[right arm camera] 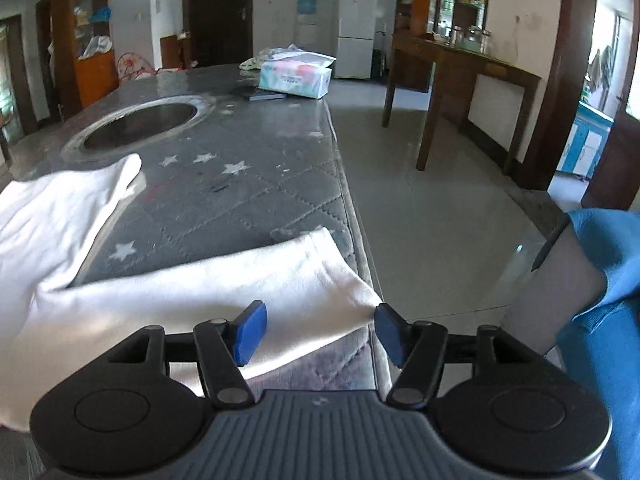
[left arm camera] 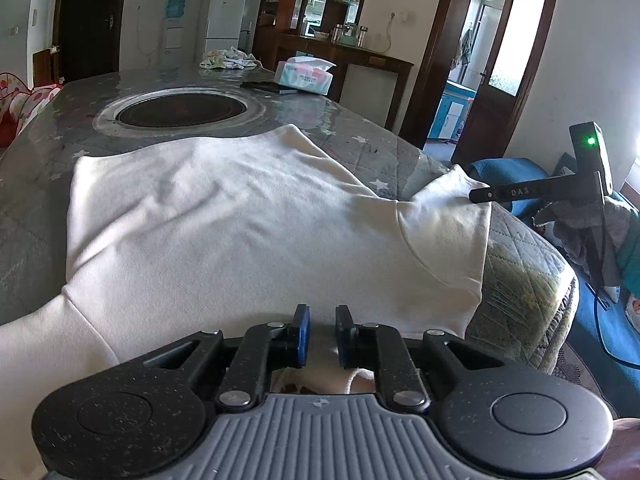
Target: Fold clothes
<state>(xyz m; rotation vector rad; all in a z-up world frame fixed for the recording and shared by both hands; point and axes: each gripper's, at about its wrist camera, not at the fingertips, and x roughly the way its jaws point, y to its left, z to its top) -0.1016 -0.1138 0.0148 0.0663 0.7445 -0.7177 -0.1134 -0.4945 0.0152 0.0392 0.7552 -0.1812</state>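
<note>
Folding is barely begun: white shirt is spread flat, left gripper nearly closed over the hem, right gripper spread apart at the sleeve, nothing clamped.

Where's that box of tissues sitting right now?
The tissue box sits at the far end of the grey star-patterned table, on its right side, beyond the round cooktop and next to a dark flat object.
</note>
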